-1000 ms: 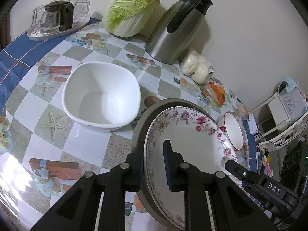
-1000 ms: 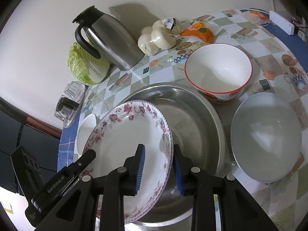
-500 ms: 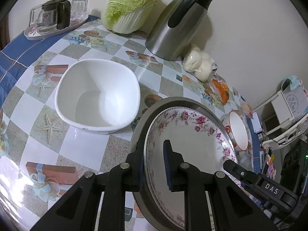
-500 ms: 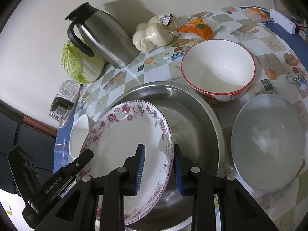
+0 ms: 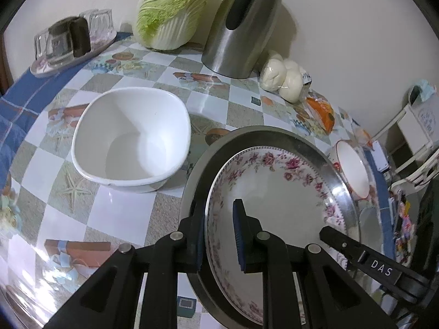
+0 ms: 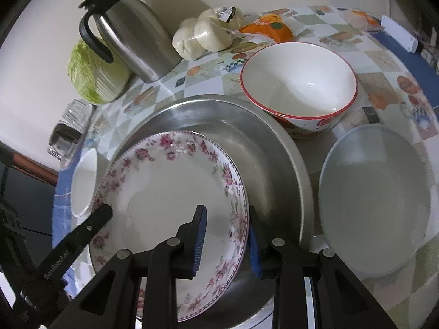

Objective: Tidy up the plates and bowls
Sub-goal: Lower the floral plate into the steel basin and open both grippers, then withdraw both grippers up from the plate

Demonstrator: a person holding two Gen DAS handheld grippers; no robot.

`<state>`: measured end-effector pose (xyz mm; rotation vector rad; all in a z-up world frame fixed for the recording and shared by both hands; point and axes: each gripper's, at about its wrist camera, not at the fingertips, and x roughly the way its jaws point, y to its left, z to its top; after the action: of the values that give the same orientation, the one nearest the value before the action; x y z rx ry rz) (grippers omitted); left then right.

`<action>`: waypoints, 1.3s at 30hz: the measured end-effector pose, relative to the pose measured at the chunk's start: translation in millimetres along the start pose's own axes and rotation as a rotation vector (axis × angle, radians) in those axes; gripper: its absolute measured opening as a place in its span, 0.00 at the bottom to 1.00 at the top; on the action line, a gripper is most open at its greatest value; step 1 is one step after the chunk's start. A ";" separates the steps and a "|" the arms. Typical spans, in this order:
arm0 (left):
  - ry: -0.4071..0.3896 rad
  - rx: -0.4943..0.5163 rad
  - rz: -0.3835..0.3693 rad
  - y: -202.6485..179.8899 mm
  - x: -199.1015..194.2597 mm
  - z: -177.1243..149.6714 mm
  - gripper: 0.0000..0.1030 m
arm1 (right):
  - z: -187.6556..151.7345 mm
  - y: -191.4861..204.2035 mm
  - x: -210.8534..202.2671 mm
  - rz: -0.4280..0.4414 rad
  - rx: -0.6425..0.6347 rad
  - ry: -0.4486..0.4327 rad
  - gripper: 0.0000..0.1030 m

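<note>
Desk covered with a checked, picture-printed cloth, blue at the border, set against a plain pale wall. At the wall: cabbage, steel jug, bagged buns, orange packet, tray of glasses. White rack seen past the desk's far end.

Square white bowl placed just beside the steel pan. Red-rimmed bowl set against the pan's opposite edge; grey bowl near both.

Floral plate lay tilted inside the pan, one edge raised above the pan's rim.

Left gripper angled steeply down, clenched on the plate's near rim: one pad outside, one on the inner face. Right gripper angled steeply down from the other side, likewise clenched on the opposite rim, blue pads either side of the edge. Each gripper visible in the other's view, at the lower corner.
</note>
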<state>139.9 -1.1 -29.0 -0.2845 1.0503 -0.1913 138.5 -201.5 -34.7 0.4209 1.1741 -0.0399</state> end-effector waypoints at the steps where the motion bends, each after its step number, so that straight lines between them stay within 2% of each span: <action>1: -0.003 0.007 0.009 -1.1 0.4 -0.5 0.20 | 0.0 0.1 -0.1 -0.011 -0.008 -0.001 0.31; 5: -0.012 0.047 0.053 -7.7 2.9 -1.6 0.21 | 1.2 -3.1 -2.7 -0.014 -0.007 -0.008 0.31; 7: -0.013 0.053 0.061 -9.3 4.0 -2.2 0.22 | 1.7 -4.9 -4.6 -0.007 -0.004 -0.012 0.36; 17: 0.014 0.009 0.042 -6.9 -4.1 2.0 0.23 | 5.4 -0.8 -28.1 -0.011 -0.027 -0.067 0.53; 21: -0.003 0.001 0.048 -10.6 -16.5 4.6 0.50 | 5.5 4.7 -42.7 -0.017 -0.061 -0.096 0.63; 22: -0.006 -0.005 0.048 -10.8 -19.2 5.0 0.53 | 5.0 5.8 -44.5 -0.018 -0.069 -0.099 0.69; 24: -0.004 -0.015 0.046 -10.4 -22.6 6.0 0.53 | 3.0 6.8 -48.3 -0.020 -0.082 -0.104 0.74; 26: 0.000 -0.027 0.049 -9.1 -26.1 5.7 0.59 | 1.6 6.2 -49.9 -0.024 -0.087 -0.102 0.76; 27: -0.002 -0.032 0.052 -8.7 -27.8 5.4 0.65 | 0.6 5.5 -50.7 -0.035 -0.091 -0.100 0.79; 31: 0.006 -0.041 0.117 -8.3 -30.9 4.9 0.67 | -3.1 4.3 -55.2 -0.071 -0.117 -0.106 0.89; 34: 0.040 -0.050 0.120 -5.9 -27.0 3.8 0.67 | -5.5 4.6 -60.3 -0.079 -0.133 -0.117 1.00; 36: 0.054 -0.063 0.113 -3.7 -25.3 1.8 0.67 | -6.8 4.5 -63.8 -0.084 -0.142 -0.123 1.00; 39: 0.082 -0.093 0.143 -0.1 -23.0 -1.0 0.67 | -7.9 2.4 -64.0 -0.088 -0.149 -0.101 1.00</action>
<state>127.8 5.4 -10.5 -0.2857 1.1579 -0.0252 106.7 -208.6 21.1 0.2329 1.0876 -0.0491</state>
